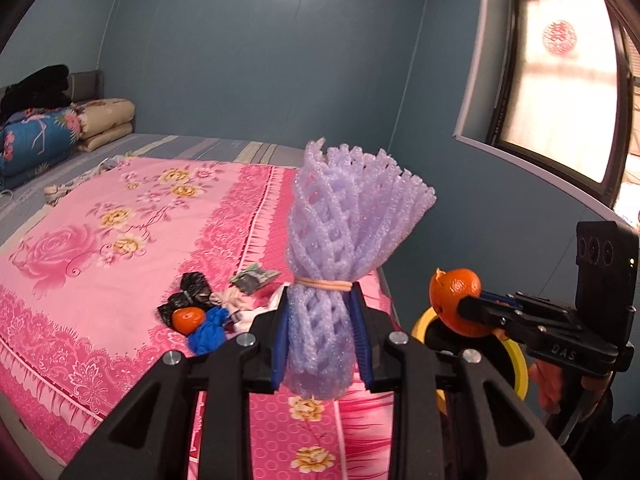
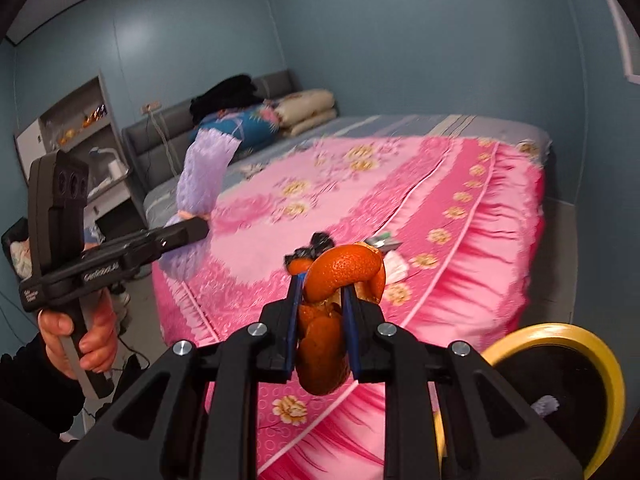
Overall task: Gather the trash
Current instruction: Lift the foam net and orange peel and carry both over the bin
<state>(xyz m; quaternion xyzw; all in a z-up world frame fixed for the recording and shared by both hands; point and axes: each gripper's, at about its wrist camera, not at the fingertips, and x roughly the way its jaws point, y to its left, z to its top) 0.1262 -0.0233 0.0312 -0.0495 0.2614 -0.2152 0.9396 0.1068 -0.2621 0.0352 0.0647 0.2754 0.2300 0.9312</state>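
My left gripper (image 1: 320, 300) is shut on a bundle of purple foam fruit netting (image 1: 344, 216) tied with an orange rubber band, held upright above the bed's corner. My right gripper (image 2: 322, 284) is shut on orange peel (image 2: 340, 272), which curls over its tips. In the left wrist view the right gripper (image 1: 466, 306) with the peel (image 1: 454, 290) hangs at the right, above a yellow-rimmed bin (image 1: 516, 364). On the pink floral bedspread (image 1: 100, 240) lies a small pile: black bag scraps (image 1: 188, 294), an orange peel piece (image 1: 188, 318), blue crumpled stuff (image 1: 208, 332), a green wrapper (image 1: 254, 278) and white tissue.
The yellow-rimmed bin (image 2: 560, 384) with a black liner stands on the floor by the bed's near corner. Folded quilts (image 1: 60, 132) and dark clothes lie at the headboard. A window (image 1: 560, 80) is in the right wall. A shelf unit (image 2: 76, 120) stands beside the bed.
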